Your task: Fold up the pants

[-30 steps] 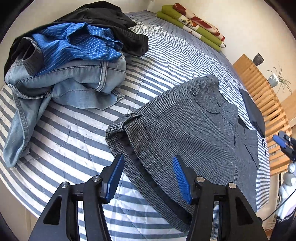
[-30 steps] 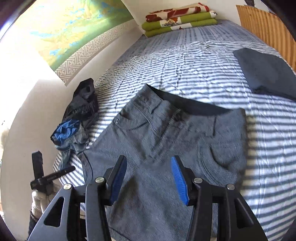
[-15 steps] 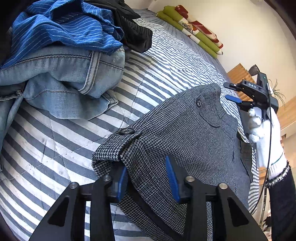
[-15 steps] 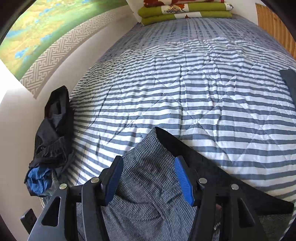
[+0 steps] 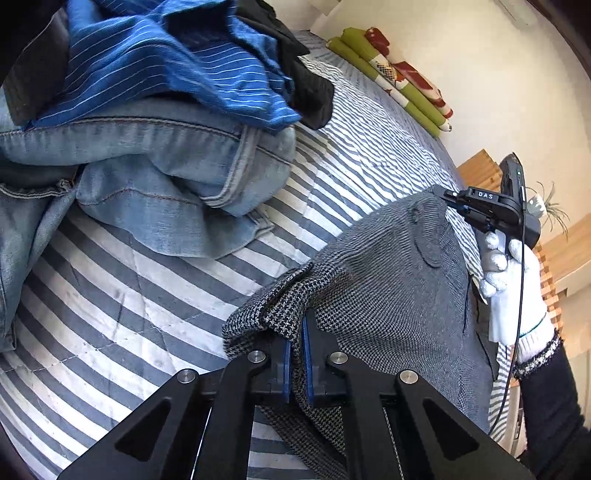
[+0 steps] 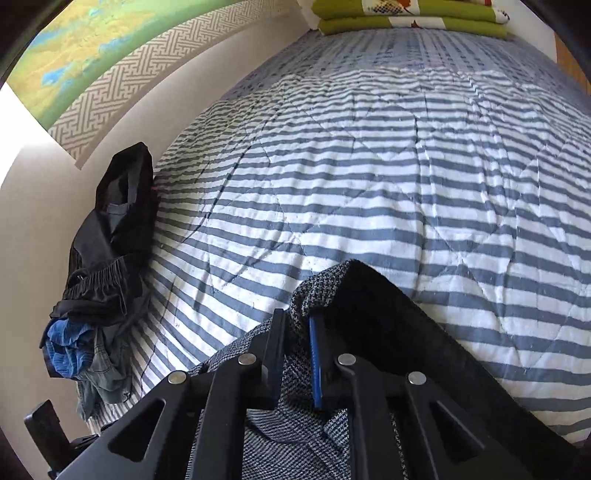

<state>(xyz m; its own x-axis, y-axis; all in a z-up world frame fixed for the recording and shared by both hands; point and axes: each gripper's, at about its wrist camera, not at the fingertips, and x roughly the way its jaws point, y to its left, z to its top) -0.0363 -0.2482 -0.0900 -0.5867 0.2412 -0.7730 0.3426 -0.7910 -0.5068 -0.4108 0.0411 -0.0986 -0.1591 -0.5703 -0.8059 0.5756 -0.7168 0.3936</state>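
Grey houndstooth pants (image 5: 388, 280) lie spread on the striped bedspread (image 5: 122, 302). My left gripper (image 5: 295, 354) is shut on the near corner of their waistband, with a fold of the cloth bunched between the blue pads. In the right wrist view, my right gripper (image 6: 297, 354) is shut on the other waistband corner of the pants (image 6: 325, 291), whose dark lining shows beside the jaws. The left wrist view also shows the right gripper (image 5: 480, 210) at the far waistband corner, held by a white-gloved hand (image 5: 509, 280).
A heap of clothes with light blue jeans (image 5: 147, 177), a blue striped garment (image 5: 159, 62) and dark clothing (image 6: 110, 236) lies at the bed's left edge by the wall. Folded green and red blankets (image 6: 406, 14) sit at the bed's head. A wooden slatted frame (image 5: 480, 173) stands on the right.
Both grippers went from open to shut on the pants' waistband corners. The left one moved forward onto the near corner, and the right one travelled up over the pants to the far corner.
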